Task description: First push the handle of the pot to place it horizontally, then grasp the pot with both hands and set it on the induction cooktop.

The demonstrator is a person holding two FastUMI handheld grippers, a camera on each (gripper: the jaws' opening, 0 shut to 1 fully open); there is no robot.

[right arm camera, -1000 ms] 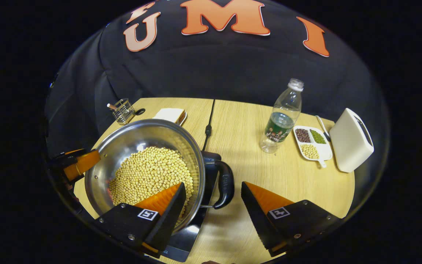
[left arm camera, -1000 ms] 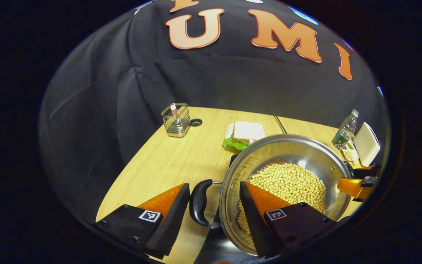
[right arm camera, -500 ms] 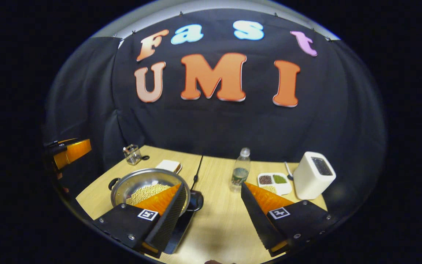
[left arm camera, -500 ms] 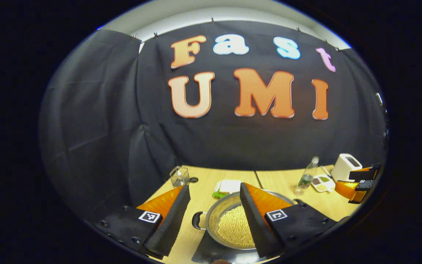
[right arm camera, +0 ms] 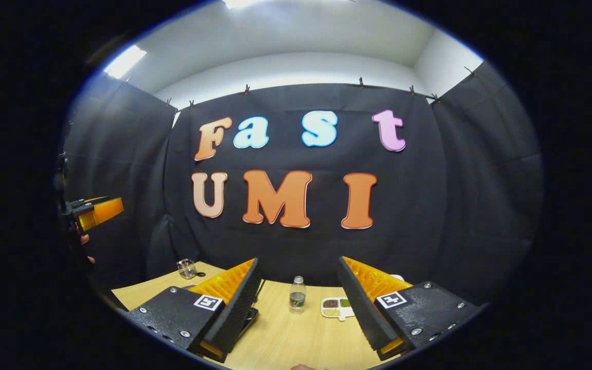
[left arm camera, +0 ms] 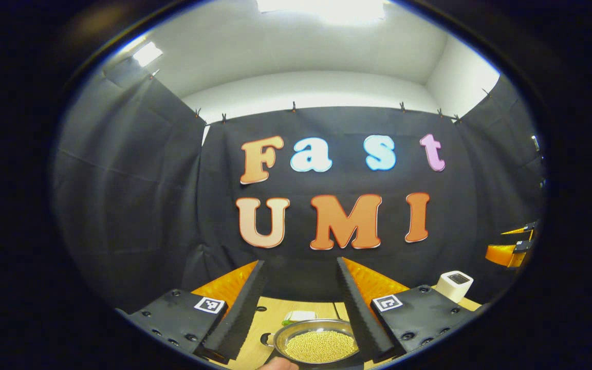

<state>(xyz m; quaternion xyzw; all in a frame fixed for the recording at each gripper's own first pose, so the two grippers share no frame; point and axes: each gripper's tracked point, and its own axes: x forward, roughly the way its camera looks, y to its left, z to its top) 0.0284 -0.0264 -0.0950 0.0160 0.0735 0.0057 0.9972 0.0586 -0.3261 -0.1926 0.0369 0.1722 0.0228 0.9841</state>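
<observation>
pot (left arm camera: 319, 343): shiny steel, round and shallow, upright, mouth open to the top
contents: pale yellow soybeans (left arm camera: 320, 345) in an even layer across the bottom
pot handle (left arm camera: 265, 339): a dark loop on the pot's left side in the left gripper view, lying level and pointing sideways; the opposite handle cannot be made out
induction cooktop (left arm camera: 327, 365): flat black slab directly under the pot, its edge showing below and beside the pot's base; in the right gripper view a dark corner (right arm camera: 248, 317) of it shows
place: the pot sits on the cooktop, which lies on the light wooden counter (left arm camera: 270, 316)
</observation>
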